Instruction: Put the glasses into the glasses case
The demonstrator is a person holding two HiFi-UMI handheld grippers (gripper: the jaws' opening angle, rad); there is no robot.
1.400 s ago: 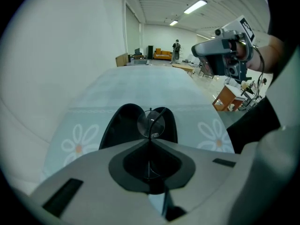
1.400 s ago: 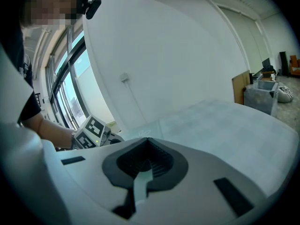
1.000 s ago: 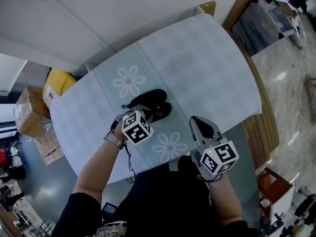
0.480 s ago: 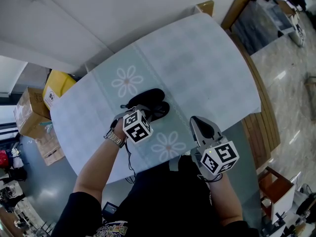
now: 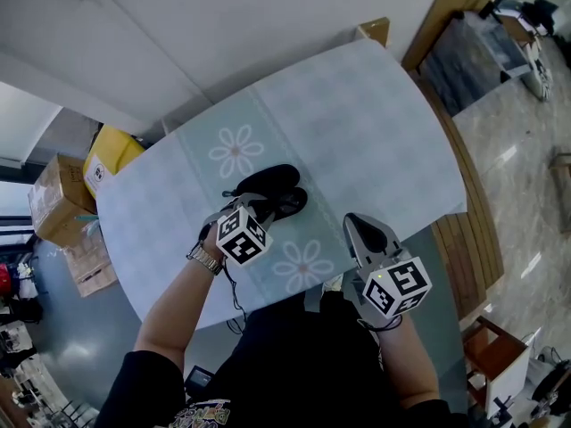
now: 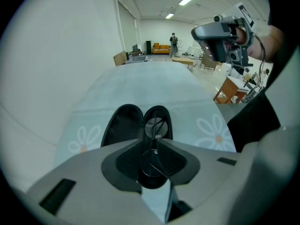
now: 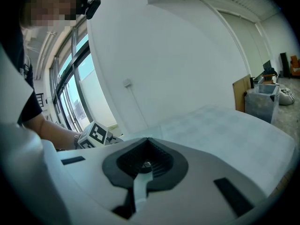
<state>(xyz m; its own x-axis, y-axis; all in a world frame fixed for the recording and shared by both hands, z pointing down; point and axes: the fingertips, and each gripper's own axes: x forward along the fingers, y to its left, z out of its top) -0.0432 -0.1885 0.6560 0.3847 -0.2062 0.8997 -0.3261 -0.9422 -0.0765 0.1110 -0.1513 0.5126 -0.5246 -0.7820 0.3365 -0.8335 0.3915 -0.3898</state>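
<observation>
The black glasses case point(image 5: 272, 187) lies open on the flowered tablecloth point(image 5: 357, 123), its two halves side by side point(image 6: 140, 122). My left gripper point(image 5: 257, 203) hovers at the case's near side, shut on thin wire-framed glasses point(image 6: 153, 128). In the left gripper view point(image 6: 154, 138) one lens sits between the jaws and the other hangs over the case's right half. My right gripper point(image 5: 359, 219) is held off the table's near edge, right of the case and clear of it. In the right gripper view point(image 7: 147, 139) its jaws meet with nothing between them.
Cardboard boxes point(image 5: 55, 199) and a yellow bag point(image 5: 111, 154) stand on the floor past the table's left end. A wooden bench point(image 5: 468, 230) runs along the right side, with a grey bin point(image 5: 477, 47) beyond. The tablecloth's near edge is close to my body.
The left gripper with the glasses has drawn back a touch from the case. The right gripper has stayed put. The head view has shifted slightly.
</observation>
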